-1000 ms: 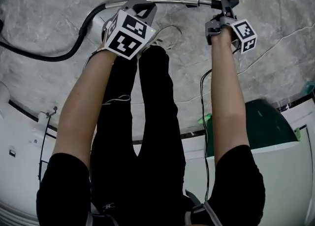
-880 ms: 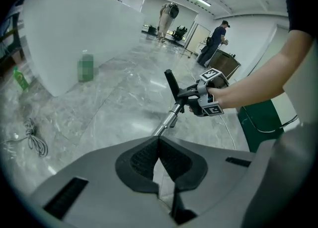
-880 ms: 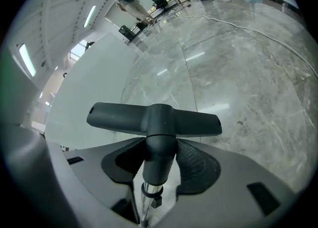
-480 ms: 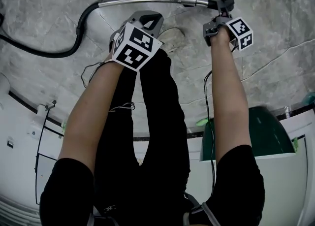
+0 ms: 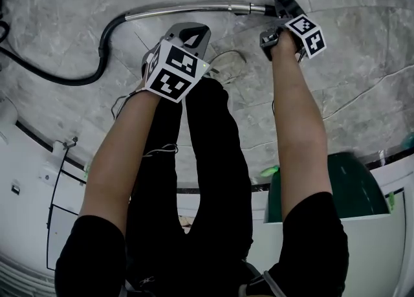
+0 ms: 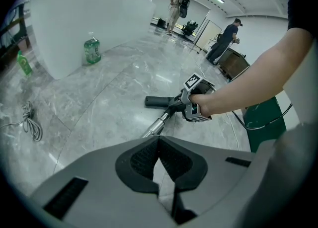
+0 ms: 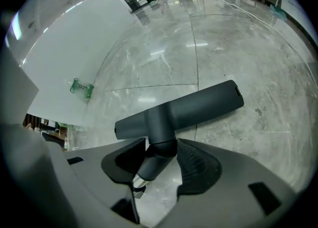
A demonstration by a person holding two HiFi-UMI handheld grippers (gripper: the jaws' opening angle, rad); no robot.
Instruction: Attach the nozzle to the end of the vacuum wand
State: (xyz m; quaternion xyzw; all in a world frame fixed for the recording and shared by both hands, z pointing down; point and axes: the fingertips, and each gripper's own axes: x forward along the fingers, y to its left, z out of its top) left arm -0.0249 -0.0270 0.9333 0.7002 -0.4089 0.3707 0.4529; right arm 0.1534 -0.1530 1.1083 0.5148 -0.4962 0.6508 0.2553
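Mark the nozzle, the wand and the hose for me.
nozzle (image 7: 203, 104): right gripper view, on its crossbar.
wand (image 5: 187, 10): head view, middle of the metal tube.
hose (image 5: 101, 50): head view, on the bend by the wand.

From the head we look steeply down onto the floor (image 5: 58, 24). Our left tongs (image 6: 159, 145) camera faces out across it, well back from the nozzle (image 6: 160, 102); our right tongs (image 7: 161, 145) camera sits close above that nozzle. All three views share it.
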